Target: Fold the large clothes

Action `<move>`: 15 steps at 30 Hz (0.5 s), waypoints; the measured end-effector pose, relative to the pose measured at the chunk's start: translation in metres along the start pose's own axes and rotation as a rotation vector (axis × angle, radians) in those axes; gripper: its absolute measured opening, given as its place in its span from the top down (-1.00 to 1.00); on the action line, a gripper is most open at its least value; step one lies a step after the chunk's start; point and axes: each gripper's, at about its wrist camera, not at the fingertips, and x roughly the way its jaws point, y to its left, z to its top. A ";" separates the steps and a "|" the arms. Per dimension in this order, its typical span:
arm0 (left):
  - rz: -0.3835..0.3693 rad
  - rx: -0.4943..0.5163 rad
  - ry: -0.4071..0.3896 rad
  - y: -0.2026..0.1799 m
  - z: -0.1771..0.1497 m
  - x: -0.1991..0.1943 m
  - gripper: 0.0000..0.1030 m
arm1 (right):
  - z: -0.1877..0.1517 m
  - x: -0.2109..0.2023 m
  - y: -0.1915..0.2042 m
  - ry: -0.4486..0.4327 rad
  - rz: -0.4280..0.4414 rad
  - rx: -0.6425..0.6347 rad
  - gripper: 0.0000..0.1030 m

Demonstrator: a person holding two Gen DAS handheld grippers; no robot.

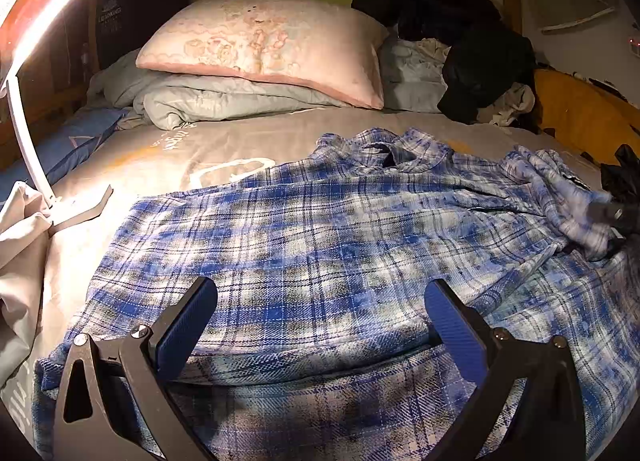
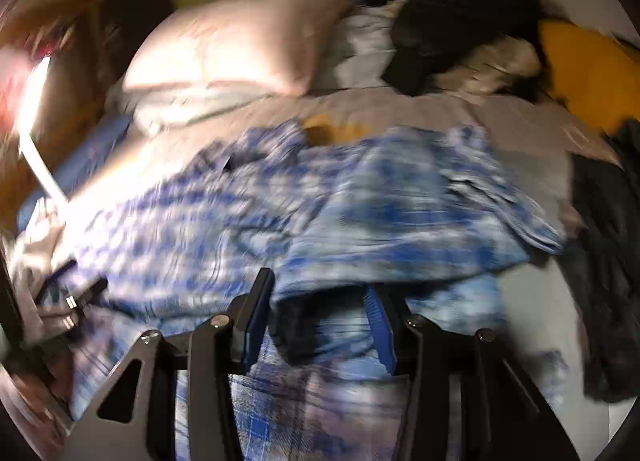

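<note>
Blue-and-white plaid shirt point(image 1: 320, 229) lies spread across the grey bed cover point(image 1: 168, 149), collar end toward the pink pillow point(image 1: 264, 45), hem end bunched in a fold just under the left gripper point(image 1: 320, 325). Left gripper hangs over that fold, jaws spread wide, pads clear of the cloth, nothing pinched. Right gripper point(image 2: 316, 325) sits low over the shirt's right side; view is badly motion-blurred. Its jaws stand partly apart with a hump of plaid cloth between and over the tips; can't tell whether the pads press on it. From the left view the right gripper shows as a dark blur at the far right edge, by the rumpled sleeve point(image 1: 560, 197). Lit lamp point(image 1: 36, 61) stands on the cover at left. Dark clothes point(image 1: 460, 41) piled right of the pillow.
</note>
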 end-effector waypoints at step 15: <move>0.000 -0.005 0.013 0.001 0.000 0.002 -1.00 | 0.026 -0.043 -0.042 -0.195 -0.135 -0.032 -0.07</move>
